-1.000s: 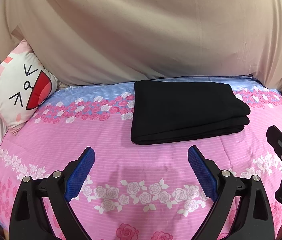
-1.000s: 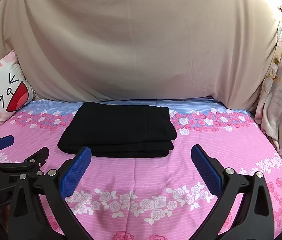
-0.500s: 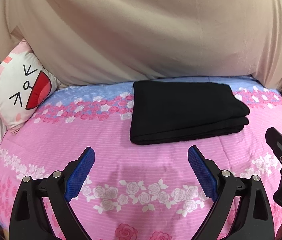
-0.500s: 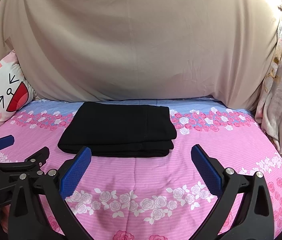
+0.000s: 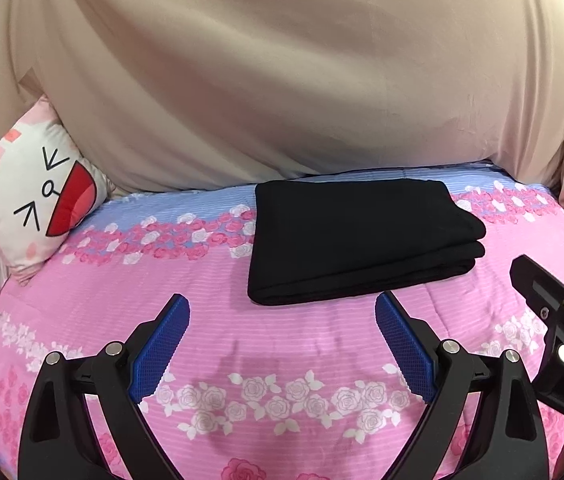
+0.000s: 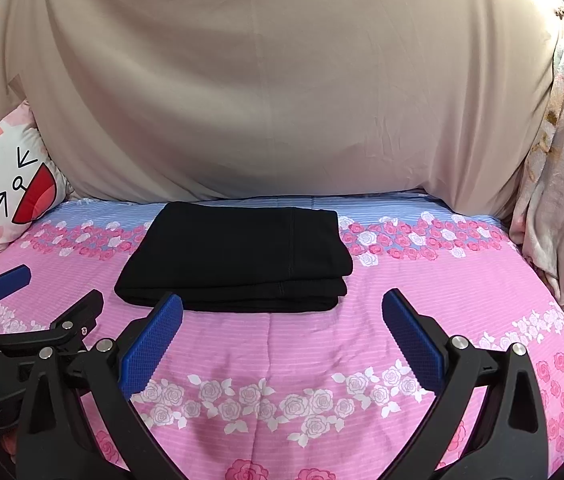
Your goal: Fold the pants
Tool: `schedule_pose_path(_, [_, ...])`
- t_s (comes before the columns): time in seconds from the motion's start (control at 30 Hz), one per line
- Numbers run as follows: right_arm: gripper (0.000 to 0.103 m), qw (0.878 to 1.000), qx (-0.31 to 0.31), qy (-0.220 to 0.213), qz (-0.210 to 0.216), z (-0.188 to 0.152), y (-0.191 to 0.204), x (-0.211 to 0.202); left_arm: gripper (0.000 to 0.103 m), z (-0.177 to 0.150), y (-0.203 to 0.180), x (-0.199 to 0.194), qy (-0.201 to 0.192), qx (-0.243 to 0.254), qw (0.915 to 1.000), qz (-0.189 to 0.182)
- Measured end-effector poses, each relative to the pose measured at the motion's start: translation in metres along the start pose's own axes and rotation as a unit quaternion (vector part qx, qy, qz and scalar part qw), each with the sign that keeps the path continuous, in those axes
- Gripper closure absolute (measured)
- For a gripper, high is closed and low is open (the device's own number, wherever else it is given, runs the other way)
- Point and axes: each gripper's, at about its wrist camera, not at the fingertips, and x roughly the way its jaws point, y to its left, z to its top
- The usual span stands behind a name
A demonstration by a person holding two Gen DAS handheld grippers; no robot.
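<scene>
A: Checking the black folded fabric pants (image 5: 356, 240): they lie toward the bed's (image 5: 93, 304) far edge, centred.
B: Left gripper (image 5: 282, 334) and right gripper (image 6: 282, 334) gape wide, empty; just square the stacked edges.

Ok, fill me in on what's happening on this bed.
A person is folding pants with a hand-held claw in each hand. The black fabric pants already lie folded in a neat, layered rectangle on the pink rose-print bedsheet. The left claw and the right claw both hover open just short of the pants, holding nothing and touching nothing. A white cartoon-cat cushion sits off to the left.
</scene>
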Motion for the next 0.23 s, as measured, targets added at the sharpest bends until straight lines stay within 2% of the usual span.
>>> schedule_pose_path(0.1, [0.005,1.0,0.0,-0.002,-0.003,-0.0011,-0.0004,-0.0016,0.011,0.0017,0.0028,0.0013,0.025,-0.006,0.9996,-0.01])
schedule_pose_path(0.23, [0.005,1.0,0.002,-0.001,-0.004,-0.0037,-0.002,-0.0033,0.011,-0.0009,0.0061,-0.0017,0.026,-0.011,0.9995,-0.014])
